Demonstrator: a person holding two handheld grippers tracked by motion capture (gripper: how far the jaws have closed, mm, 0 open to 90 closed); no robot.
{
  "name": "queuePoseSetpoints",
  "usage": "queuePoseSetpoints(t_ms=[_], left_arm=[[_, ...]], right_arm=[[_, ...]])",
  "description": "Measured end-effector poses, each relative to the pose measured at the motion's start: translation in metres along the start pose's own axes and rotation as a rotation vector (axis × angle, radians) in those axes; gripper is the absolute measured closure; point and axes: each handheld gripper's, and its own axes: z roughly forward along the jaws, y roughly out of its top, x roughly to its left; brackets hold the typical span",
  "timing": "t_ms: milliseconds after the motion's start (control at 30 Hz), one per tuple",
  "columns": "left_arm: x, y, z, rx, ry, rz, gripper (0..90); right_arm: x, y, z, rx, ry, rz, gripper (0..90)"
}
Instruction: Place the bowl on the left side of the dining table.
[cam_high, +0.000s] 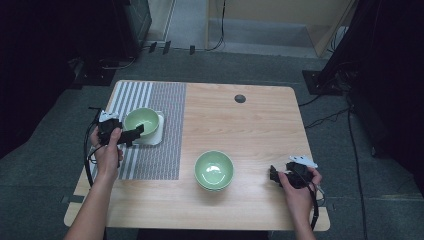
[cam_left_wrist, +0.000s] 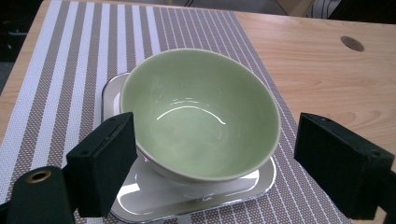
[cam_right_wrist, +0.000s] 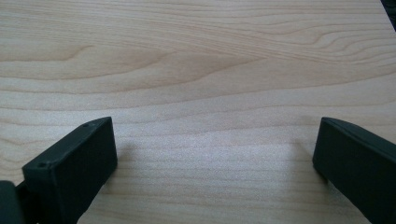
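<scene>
Green bowl (cam_left_wrist: 201, 114) sitting on small shiny tray (cam_left_wrist: 196, 198), at nine o'clock on table (cam_high: 250, 125). Left gripper (cam_high: 134, 133) straddling its near rim, jaws wide, gripping nothing. Risking tipping bowl or sliding tray if pinching off-centre. Right gripper (cam_high: 274, 174) resting wide open at four o'clock, empty.

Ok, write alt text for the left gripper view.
A pale green bowl sits on a shiny square tray on a striped placemat. The left gripper has its black jaws open, one on each side of the bowl.
</scene>
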Motion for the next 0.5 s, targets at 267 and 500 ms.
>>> queuePoseSetpoints(t_ms=[267,500], left_arm=[[-0.005,-0.009,-0.012,-0.031,-0.034,0.015,12.7],[-0.007,-0.015,-0.024,-0.048,-0.054,0.018,12.7]], right_arm=[[0.0,0.0,0.0,0.0,0.0,0.001,0.0],[0.0,0.0,0.0,0.001,-0.001,0.0,0.0]])
